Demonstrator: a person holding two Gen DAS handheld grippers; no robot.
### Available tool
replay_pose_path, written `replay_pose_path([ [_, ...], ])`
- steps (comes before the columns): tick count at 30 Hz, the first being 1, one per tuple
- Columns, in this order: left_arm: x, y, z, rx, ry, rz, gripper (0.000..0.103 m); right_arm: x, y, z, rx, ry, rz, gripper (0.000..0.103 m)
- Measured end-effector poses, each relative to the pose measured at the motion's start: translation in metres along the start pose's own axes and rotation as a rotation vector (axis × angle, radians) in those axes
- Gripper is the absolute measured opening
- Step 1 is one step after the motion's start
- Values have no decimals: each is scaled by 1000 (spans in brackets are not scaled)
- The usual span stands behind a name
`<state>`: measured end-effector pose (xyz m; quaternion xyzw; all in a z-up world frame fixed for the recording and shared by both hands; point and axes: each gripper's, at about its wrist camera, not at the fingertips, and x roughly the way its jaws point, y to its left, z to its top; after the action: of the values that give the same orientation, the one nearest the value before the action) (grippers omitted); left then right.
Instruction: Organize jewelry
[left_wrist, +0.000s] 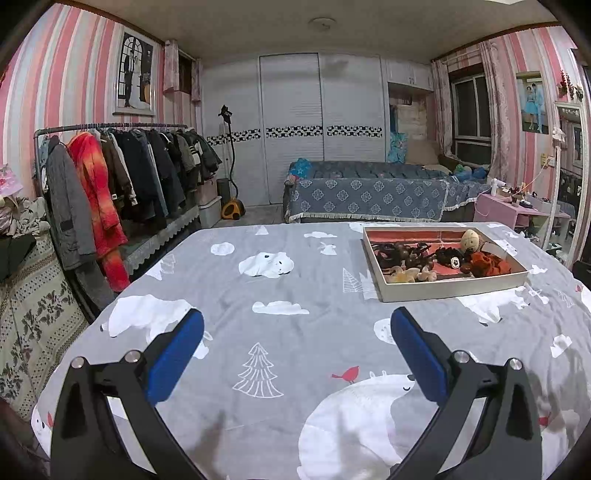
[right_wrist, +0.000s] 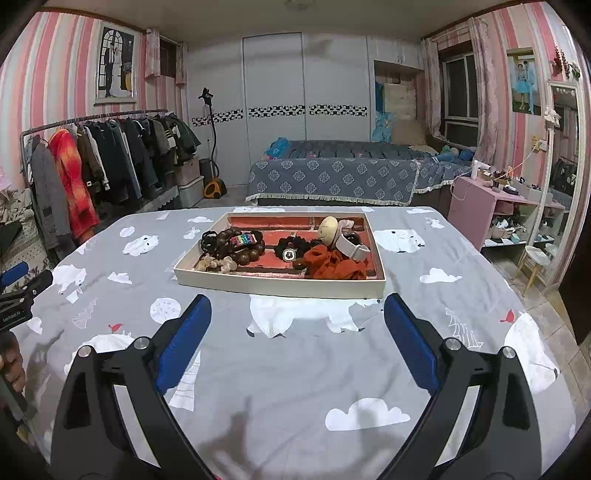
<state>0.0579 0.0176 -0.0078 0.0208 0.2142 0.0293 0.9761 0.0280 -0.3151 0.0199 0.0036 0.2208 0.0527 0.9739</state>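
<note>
Both hand-held grippers, left (left_wrist: 297, 325) and right (right_wrist: 297, 312), spread wide, holding nothing, over the bear-print sheet (right_wrist: 295, 376). Jewelry tray (right_wrist: 280, 284) lies ahead, nearer the right one. Only right view shows white watch (right_wrist: 349, 247) and rainbow bracelet (right_wrist: 243, 240).

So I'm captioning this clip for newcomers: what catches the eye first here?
The tray stands out, sitting on the grey bear-print bedspread ahead of both open grippers, left and right. Inside it, an orange scrunchie lies front right, dark bead bracelets on the left, and a white watch behind the scrunchie.
</note>
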Motion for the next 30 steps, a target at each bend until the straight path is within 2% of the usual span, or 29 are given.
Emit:
replay_pose_path([
  [30, -9, -2, 18, 16, -35, 4, 99, 1, -4, 8, 1, -10, -3, 93],
])
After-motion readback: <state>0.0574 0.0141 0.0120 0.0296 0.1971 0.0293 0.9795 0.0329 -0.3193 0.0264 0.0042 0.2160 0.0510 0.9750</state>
